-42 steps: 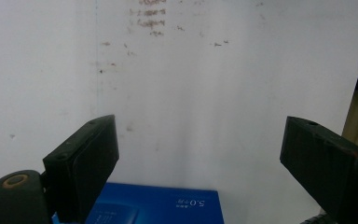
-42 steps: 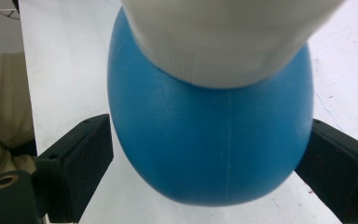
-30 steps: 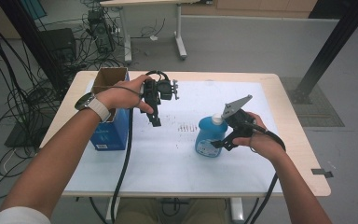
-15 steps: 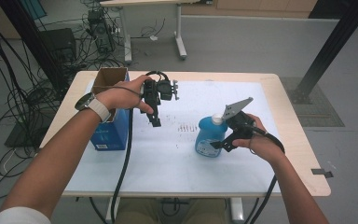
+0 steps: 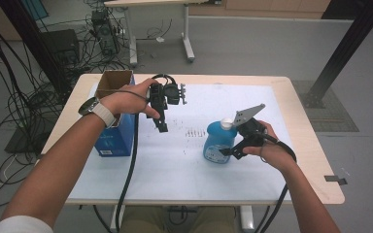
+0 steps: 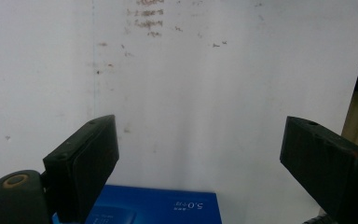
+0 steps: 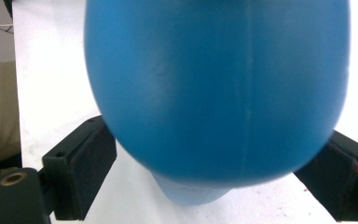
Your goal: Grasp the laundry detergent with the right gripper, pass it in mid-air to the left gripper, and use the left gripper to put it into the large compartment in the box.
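A blue bottle (image 5: 217, 138) with a white cap stands on the white sheet (image 5: 175, 165), right of the middle. My right gripper (image 5: 222, 148) reaches in from the right. Its jaws have just been closing and now press on both sides of the bottle (image 7: 214, 88), low on its body. My left gripper (image 5: 161, 127) hangs above the sheet beside a blue box (image 5: 110, 138) and points down. Its jaws (image 6: 200, 135) are wide open with nothing between them.
The blue box has an open cardboard top (image 5: 114, 80) and stands at the table's left; its edge shows in the left gripper view (image 6: 158, 207). Faint printed marks (image 5: 194, 132) lie on the sheet. The wooden table edge (image 5: 315, 160) runs along the right. Cables cover the floor at left.
The right hand has edged slightly closer around the bottle. The left hand, the box and the bottle stand where they were.
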Demonstrator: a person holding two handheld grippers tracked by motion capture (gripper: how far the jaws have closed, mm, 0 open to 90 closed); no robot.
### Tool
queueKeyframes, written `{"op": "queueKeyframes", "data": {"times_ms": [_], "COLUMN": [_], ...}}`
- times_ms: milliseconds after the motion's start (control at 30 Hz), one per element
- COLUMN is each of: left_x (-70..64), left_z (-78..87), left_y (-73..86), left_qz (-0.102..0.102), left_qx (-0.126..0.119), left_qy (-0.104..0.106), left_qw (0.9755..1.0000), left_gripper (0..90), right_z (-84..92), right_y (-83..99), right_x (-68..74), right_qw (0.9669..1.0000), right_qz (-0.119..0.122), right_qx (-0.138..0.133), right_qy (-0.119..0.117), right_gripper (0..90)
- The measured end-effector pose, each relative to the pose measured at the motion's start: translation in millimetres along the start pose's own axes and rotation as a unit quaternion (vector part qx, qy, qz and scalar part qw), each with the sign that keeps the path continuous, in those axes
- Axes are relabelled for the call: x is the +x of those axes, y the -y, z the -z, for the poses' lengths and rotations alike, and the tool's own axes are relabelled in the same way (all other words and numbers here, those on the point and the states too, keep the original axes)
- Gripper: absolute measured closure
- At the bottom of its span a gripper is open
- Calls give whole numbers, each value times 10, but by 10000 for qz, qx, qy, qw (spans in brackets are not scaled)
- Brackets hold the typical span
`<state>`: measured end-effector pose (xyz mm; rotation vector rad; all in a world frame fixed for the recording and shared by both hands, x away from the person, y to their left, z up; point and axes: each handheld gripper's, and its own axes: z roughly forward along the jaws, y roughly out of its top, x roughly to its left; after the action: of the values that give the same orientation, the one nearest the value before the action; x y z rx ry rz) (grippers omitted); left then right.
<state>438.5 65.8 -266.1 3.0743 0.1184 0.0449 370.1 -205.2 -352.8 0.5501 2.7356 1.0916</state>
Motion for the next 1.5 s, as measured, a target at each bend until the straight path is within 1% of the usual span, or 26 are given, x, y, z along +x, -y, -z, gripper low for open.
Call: {"op": "queueKeyframes", "data": {"times_ms": [467, 600, 1000, 1500], "left_x": [1, 3, 0, -5], "left_z": [-3, -2, -10, -21], "left_y": [-2, -7, -8, -15], "left_qz": [10, -6, 3, 14], "left_qx": [-3, 13, 16, 0], "left_qy": [2, 1, 8, 17], "left_qw": [10000, 10000, 10000, 10000], "left_gripper": [118, 118, 118, 118], "right_z": [-22, -31, -44, -62], "right_y": [38, 52, 80, 108], "right_x": [-3, -2, 1, 9], "right_qw": [9999, 9998, 9997, 9996], "right_qz": [-12, 41, 69, 89], "right_qx": [-112, -168, -222, -276], "right_qy": [-10, -12, 18, -6], "right_gripper": [129, 137, 147, 168]}}
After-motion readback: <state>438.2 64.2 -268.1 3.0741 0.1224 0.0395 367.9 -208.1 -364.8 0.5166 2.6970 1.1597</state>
